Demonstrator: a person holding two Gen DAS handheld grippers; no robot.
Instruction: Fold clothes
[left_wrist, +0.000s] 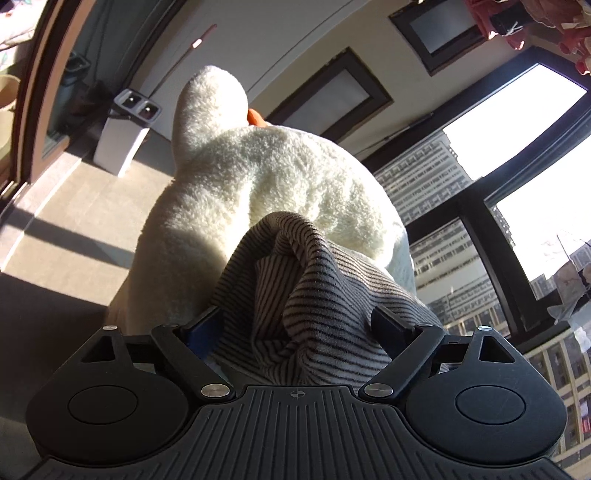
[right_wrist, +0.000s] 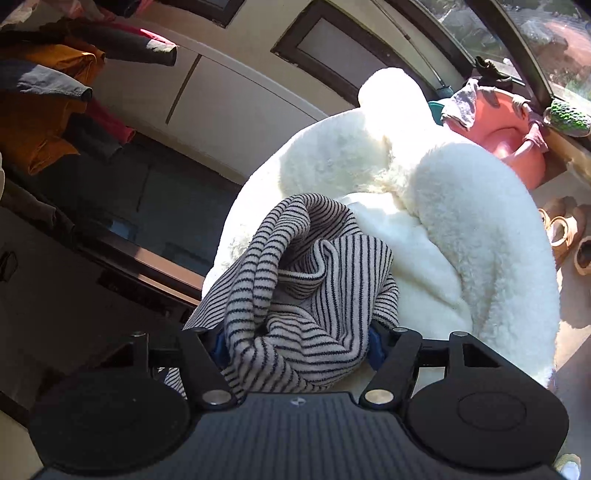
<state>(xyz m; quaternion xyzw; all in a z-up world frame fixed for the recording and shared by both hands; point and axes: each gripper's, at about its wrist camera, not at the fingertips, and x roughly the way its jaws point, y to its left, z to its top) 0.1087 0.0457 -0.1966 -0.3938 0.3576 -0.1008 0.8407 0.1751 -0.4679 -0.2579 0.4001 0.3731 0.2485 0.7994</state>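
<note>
Right up close, my left gripper (left_wrist: 295, 325) and right gripper (right_wrist: 295, 343) both stand spread with the bunched striped top (right_wrist: 295, 280) stuffed between them, resting on the big white plush duck (left_wrist: 258, 184), so I can find edges to fold, though I cannot tell if they pinch it

left claw (left_wrist: 295, 325): jaws wide | right claw (right_wrist: 295, 343): jaws part-open

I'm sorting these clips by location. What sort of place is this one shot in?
Most likely a sunlit enclosed balcony or laundry corner of a high-rise flat: big windows facing tower blocks, clothes hanging overhead, and a pink basin by the sill.
</note>
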